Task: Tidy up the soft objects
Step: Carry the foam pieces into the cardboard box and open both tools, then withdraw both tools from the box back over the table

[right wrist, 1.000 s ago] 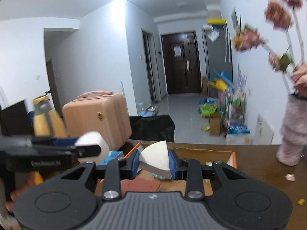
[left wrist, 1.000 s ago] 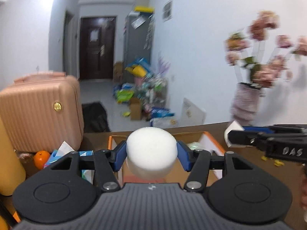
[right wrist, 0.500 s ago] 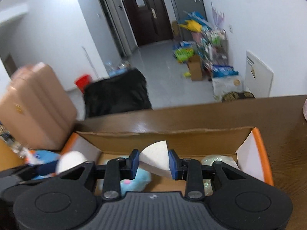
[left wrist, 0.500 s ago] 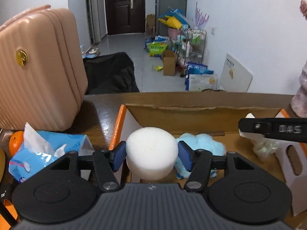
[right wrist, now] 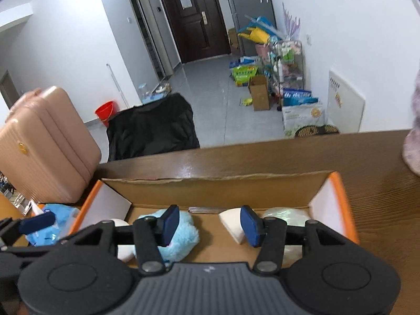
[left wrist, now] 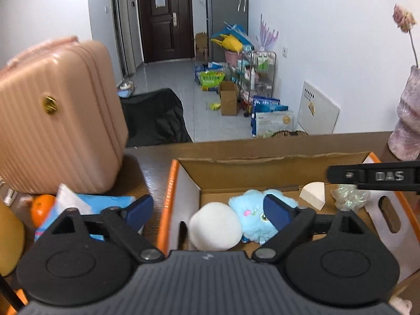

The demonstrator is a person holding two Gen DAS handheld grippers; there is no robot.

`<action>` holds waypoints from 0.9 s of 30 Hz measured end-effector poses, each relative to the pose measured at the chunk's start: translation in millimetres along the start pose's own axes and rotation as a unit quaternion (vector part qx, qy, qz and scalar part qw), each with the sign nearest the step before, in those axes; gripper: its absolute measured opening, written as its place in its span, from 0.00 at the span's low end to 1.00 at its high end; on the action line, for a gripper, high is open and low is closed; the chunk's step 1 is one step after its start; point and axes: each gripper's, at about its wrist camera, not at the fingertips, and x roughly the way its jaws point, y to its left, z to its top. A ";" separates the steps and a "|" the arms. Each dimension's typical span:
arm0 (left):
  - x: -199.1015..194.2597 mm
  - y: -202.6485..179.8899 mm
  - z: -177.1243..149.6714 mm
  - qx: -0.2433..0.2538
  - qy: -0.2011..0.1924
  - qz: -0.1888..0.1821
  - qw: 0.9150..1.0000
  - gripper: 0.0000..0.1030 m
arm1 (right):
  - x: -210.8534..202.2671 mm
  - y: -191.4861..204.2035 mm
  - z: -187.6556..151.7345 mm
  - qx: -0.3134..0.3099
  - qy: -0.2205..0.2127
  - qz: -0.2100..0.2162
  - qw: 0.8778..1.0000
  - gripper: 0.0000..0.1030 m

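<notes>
A dark wooden table (right wrist: pixel 262 157) fronts a white-walled hallway with a grey tiled floor, a dark door (left wrist: pixel 164 18) at its far end and bags and cartons heaped along the right-hand wall. On the table's left side stand a pink ribbed suitcase (left wrist: pixel 57 115), an orange (left wrist: pixel 42 208) and a blue tissue pack (left wrist: pixel 105 202). Behind the table's far edge a black bag (right wrist: pixel 152 128) lies on the floor, a red bucket (right wrist: pixel 105 109) beyond it.

Toward the table's middle sits an open cardboard box (left wrist: pixel 262 173) with orange-edged flaps. Inside it, from left to right, lie a round white sponge (left wrist: pixel 215 228), a blue plush toy (left wrist: pixel 252 210), a white wedge sponge (left wrist: pixel 313 194) and a clear crinkled bundle (left wrist: pixel 349 197). A pink vase (left wrist: pixel 407 131) stands near the table's right edge.

The left gripper (left wrist: pixel 210 210) tilts down over the box's left end, its jaws just having opened wide; the round sponge lies free between them on the box floor. The right gripper (right wrist: pixel 208 223) tilts down over the box's middle, its jaws likewise just having parted; the wedge sponge lies below the right blue pad, and whether that pad touches it is unclear.
</notes>
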 end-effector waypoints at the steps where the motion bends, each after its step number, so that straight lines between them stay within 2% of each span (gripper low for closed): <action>1: -9.2 1.8 0.6 0.001 -0.006 0.002 1.000 0.90 | -9.8 -2.2 0.8 -0.003 -0.004 -0.003 1.000 0.50; 3: -27.9 7.9 0.9 0.004 -0.023 0.006 1.000 0.93 | -34.7 -3.1 -0.6 -0.014 -0.015 -0.014 1.000 0.53; 7: -75.6 25.3 -5.4 0.006 -0.069 -0.001 0.998 1.00 | -92.6 -6.4 -13.8 -0.049 -0.047 -0.056 0.996 0.70; 10: -109.0 32.1 -15.8 0.007 -0.113 -0.002 0.994 1.00 | -135.8 -10.8 -30.2 -0.065 -0.091 -0.081 0.990 0.82; 12: -127.5 33.2 -22.7 0.001 -0.129 0.004 0.992 1.00 | -164.0 -16.2 -42.5 -0.061 -0.126 -0.084 0.987 0.90; 16: -157.1 36.5 -34.5 -0.021 -0.141 0.003 0.990 1.00 | -207.6 -19.6 -63.0 -0.040 -0.168 -0.091 0.981 0.90; 20: -188.5 34.0 -47.3 -0.019 -0.164 0.007 0.986 1.00 | -239.9 -19.3 -81.7 -0.032 -0.193 -0.081 0.977 0.90; 25: -228.4 32.5 -75.7 -0.019 -0.176 0.010 0.984 1.00 | -267.8 -8.6 -119.2 -0.041 -0.203 -0.084 0.975 0.90; 27: -245.0 31.7 -95.0 -0.008 -0.166 0.013 0.986 1.00 | -281.2 -5.3 -141.6 -0.042 -0.207 -0.078 0.974 0.90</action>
